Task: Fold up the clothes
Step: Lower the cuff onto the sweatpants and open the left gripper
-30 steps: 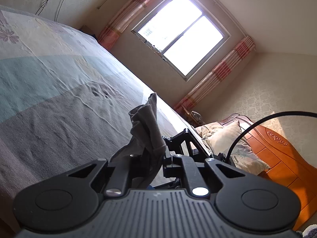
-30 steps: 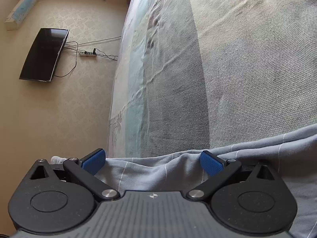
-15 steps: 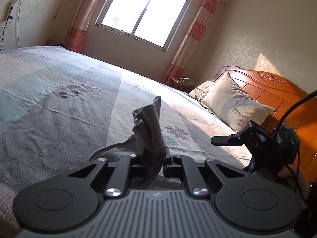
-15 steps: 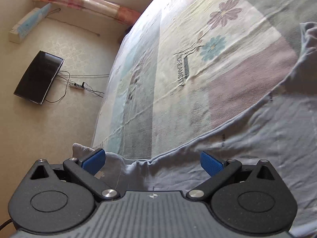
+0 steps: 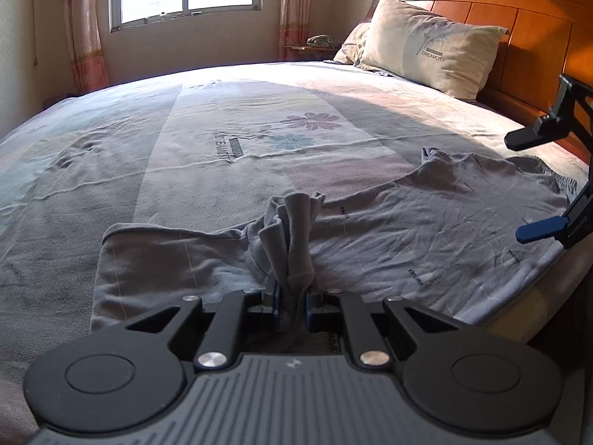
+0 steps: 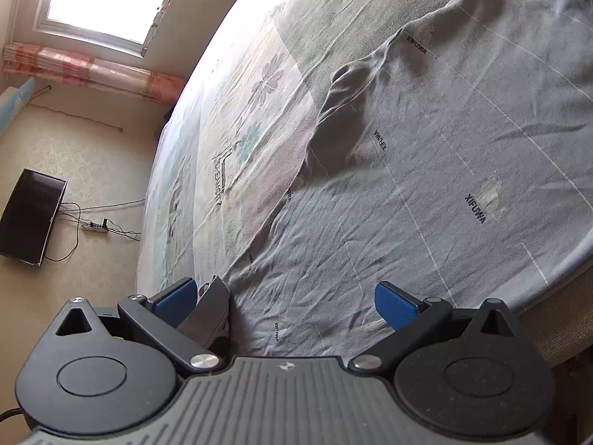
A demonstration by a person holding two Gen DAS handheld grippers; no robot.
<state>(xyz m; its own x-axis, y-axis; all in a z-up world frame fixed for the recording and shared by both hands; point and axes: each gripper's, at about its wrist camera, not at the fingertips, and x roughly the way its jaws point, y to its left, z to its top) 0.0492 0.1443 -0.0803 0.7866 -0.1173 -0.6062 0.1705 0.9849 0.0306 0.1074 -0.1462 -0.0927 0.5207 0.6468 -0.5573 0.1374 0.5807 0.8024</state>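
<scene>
Your left gripper (image 5: pixel 291 302) and right gripper (image 6: pixel 285 298) match: black ribbed housings, round side discs, silver screws (image 6: pixel 363 362) (shiny ones), blue finger pads (image 6: pixel 394 306).

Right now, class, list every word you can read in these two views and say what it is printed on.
"DREAMCITY": on the pillow by the headboard.
"DREAMCITY", partly creased: on the bedsheet beside the flower print.
"XIFUWA", repeated: on the grey shirt spread on the bed.
Smaller marks on the shirt in the left view: too small to read.
</scene>
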